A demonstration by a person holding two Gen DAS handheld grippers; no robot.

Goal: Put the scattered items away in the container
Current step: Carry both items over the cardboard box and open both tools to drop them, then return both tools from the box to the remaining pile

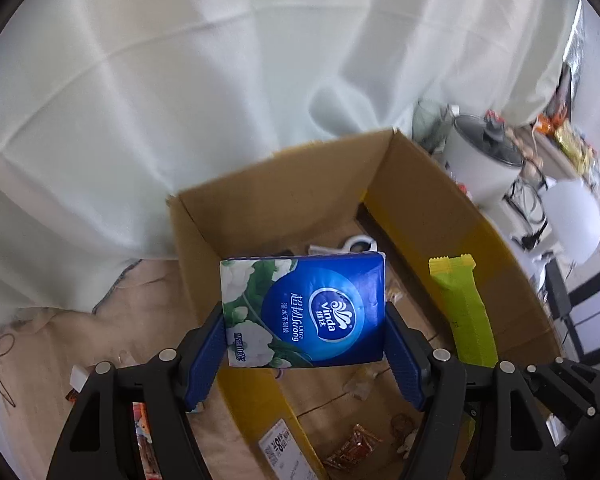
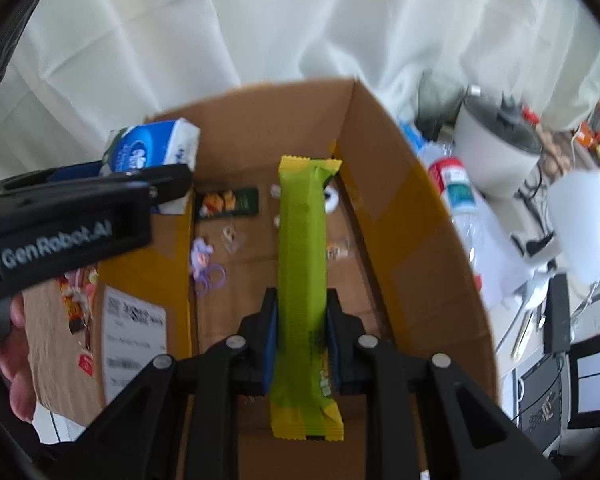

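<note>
The left hand-held gripper (image 1: 304, 344) is closed on a blue soft pack of paper tissues (image 1: 304, 312) with white flowers printed on one side; the two blue pads press the pack from left and right, and the pack is in the air over the near left part of an open brown cardboard box (image 1: 284, 184). In the right wrist view the same pack (image 2: 152, 152) shows above the left wall of the box (image 2: 260, 120), with the black body of the left hand-held gripper (image 2: 112, 184) under it and the fingers of a person's hand (image 2: 12, 352) at the left edge.

The right hand-held gripper (image 2: 302, 320) is closed narrowly on a long green snack bar in a wrapper with yellow ends (image 2: 304, 280). The bar stands out forward between the pads, over the inside of the box. From the left wrist view the bar (image 1: 464, 312) is seen to the right of the tissue pack, near the right wall.

On the floor of the box lie several small things: a dark green flat packet with an orange picture (image 2: 228, 204), some purple rings and a small purple figure (image 2: 206, 268), a white round object (image 2: 332, 200) partly behind the bar, and small clear wrapped pieces. A white shipping label (image 2: 134, 340) is stuck on a flap at the left.

Behind the box hangs a white wrinkled cloth (image 1: 180, 80). To the right of the box stand a white rice cooker with a grey lid (image 2: 496, 148), a clear plastic bottle with a red and green label (image 2: 456, 192) lying on its side, and a white rounded object (image 2: 580, 216).
</note>
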